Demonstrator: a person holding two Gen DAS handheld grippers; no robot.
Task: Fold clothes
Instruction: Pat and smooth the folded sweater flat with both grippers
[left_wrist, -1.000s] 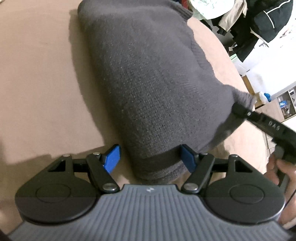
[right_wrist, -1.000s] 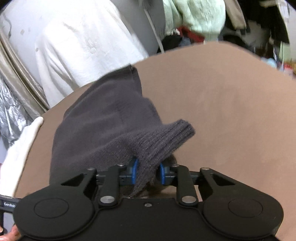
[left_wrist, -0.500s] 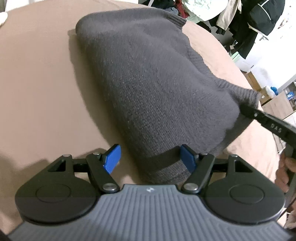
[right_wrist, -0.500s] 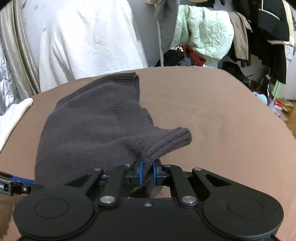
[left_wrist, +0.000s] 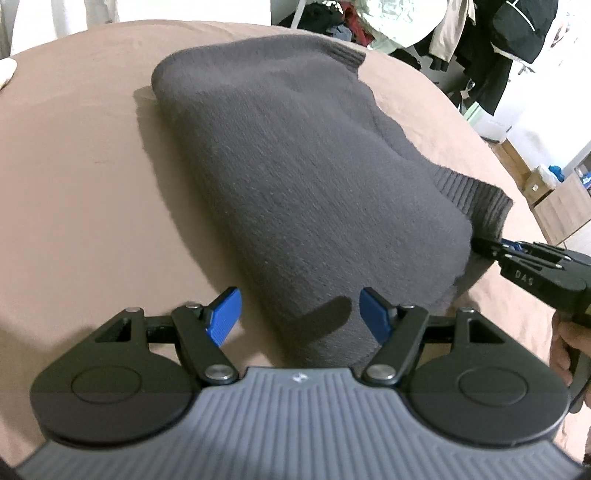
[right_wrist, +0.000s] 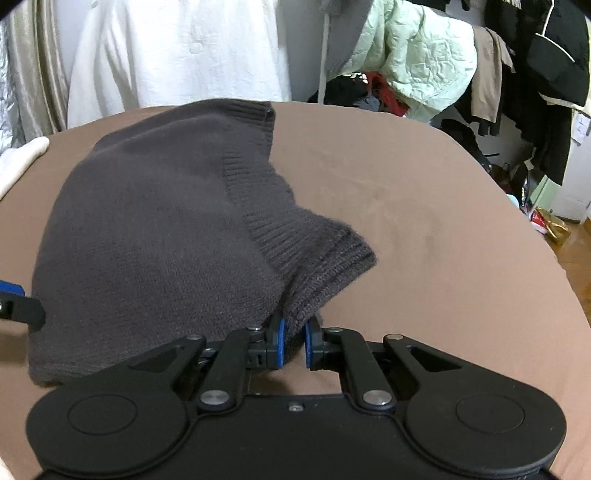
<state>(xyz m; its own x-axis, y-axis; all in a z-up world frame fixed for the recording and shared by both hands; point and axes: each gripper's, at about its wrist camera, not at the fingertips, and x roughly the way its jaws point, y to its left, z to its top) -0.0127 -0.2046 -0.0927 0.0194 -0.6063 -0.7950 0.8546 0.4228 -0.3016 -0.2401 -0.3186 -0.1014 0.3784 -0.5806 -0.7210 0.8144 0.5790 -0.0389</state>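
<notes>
The dark grey knit sweater (left_wrist: 314, 177), partly folded, lies across the middle of the brown worktop (left_wrist: 92, 166); the right gripper (right_wrist: 293, 345) is clenched on its ribbed hem corner at lower centre, while the left gripper (left_wrist: 299, 314) hangs with jaws released astride the near folded edge. That thin pinch could slip from the loose knit, or a one-sided pull could skew the fold. The sweater's sleeves and underside are hidden.
</notes>
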